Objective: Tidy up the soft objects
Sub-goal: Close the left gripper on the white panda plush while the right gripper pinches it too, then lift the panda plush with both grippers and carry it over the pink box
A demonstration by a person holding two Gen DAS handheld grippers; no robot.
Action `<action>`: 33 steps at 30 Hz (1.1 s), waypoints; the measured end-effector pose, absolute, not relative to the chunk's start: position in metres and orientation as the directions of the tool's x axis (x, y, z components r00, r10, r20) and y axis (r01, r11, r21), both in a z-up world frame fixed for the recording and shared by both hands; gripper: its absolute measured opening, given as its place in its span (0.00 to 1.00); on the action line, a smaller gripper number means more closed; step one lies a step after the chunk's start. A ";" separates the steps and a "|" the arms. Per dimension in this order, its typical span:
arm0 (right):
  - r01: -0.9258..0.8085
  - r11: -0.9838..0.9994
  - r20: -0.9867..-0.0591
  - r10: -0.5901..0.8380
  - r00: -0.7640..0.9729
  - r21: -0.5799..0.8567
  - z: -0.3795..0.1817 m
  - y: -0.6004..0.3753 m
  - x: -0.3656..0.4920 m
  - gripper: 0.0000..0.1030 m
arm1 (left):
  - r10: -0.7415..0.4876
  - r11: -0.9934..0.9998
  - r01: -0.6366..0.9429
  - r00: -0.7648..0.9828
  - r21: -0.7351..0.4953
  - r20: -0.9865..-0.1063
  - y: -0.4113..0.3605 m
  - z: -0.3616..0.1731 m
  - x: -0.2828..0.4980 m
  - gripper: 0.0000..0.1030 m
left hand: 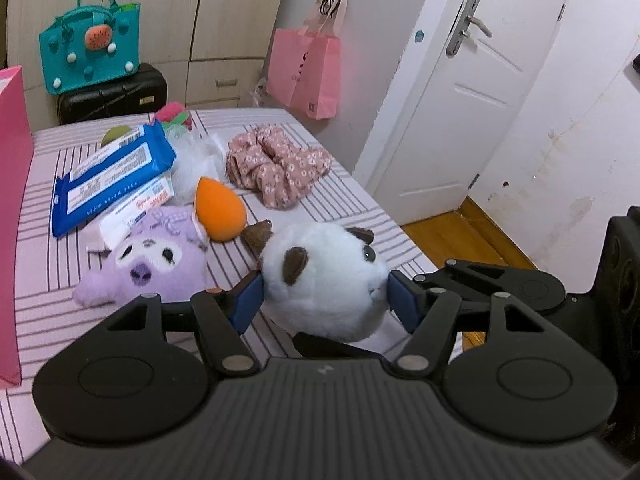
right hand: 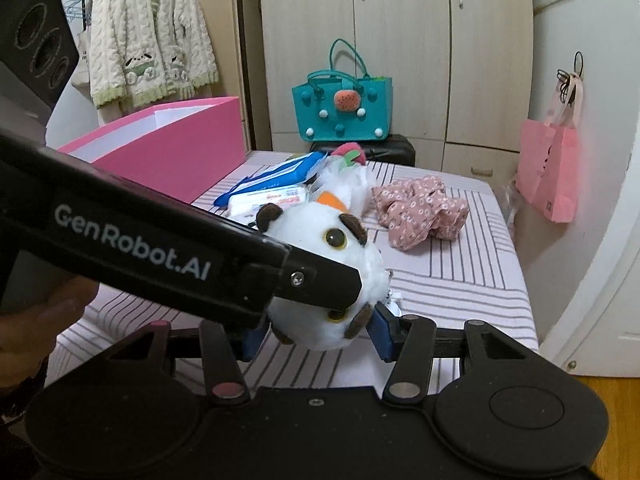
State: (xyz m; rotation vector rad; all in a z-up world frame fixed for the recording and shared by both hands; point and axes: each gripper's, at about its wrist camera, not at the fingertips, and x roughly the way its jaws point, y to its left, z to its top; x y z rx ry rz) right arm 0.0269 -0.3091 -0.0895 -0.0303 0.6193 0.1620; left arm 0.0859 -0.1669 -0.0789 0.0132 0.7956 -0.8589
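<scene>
A white plush toy [left hand: 324,280] with brown ears is held above the striped bed. My left gripper [left hand: 324,300] is shut on its sides. In the right wrist view the same plush [right hand: 316,248] sits between my right gripper's [right hand: 316,332] blue pads, which press its lower part; the left gripper's black finger [right hand: 312,284] crosses in front. On the bed lie a purple plush [left hand: 152,264], an orange sponge [left hand: 218,208], a pink floral cloth [left hand: 276,164], blue wipes packs [left hand: 112,176] and a white fluffy item [left hand: 196,160].
A pink box [right hand: 168,140] stands on the bed's left side. A teal bag [right hand: 344,108] sits on a black case behind the bed. A pink paper bag [left hand: 308,72] hangs on the wall. A white door [left hand: 460,92] is to the right.
</scene>
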 end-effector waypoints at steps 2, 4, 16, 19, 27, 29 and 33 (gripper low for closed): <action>-0.156 0.988 -0.606 0.135 0.784 0.019 -0.088 -0.305 0.027 0.56 | -0.666 0.666 0.682 0.360 -0.303 -0.653 -0.165 -0.078 0.086 0.64; -0.147 0.989 -0.635 0.122 0.763 0.014 -0.085 -0.299 0.026 0.56 | -0.664 0.659 0.686 0.340 -0.308 -0.666 -0.163 -0.077 0.086 0.64; -0.202 0.979 -0.685 0.137 0.715 -0.016 -0.046 -0.272 0.014 0.56 | -0.659 0.638 0.705 0.293 -0.309 -0.693 -0.133 -0.036 0.071 0.64; -0.239 0.970 -0.671 0.159 0.724 -0.029 -0.033 -0.264 0.009 0.56 | -0.661 0.641 0.708 0.312 -0.297 -0.683 -0.119 -0.022 0.064 0.64; -0.348 0.935 -0.652 0.219 0.726 -0.073 0.000 -0.232 0.004 0.56 | -0.630 0.677 0.690 0.365 -0.255 -0.685 -0.085 0.008 0.051 0.64; -0.375 0.923 -0.644 0.237 0.727 -0.083 0.007 -0.223 0.004 0.56 | -0.622 0.692 0.676 0.383 -0.251 -0.684 -0.075 0.013 0.050 0.64; -0.425 0.898 -0.627 0.265 0.732 -0.117 0.019 -0.202 0.009 0.56 | -0.609 0.721 0.649 0.423 -0.245 -0.671 -0.054 0.024 0.051 0.64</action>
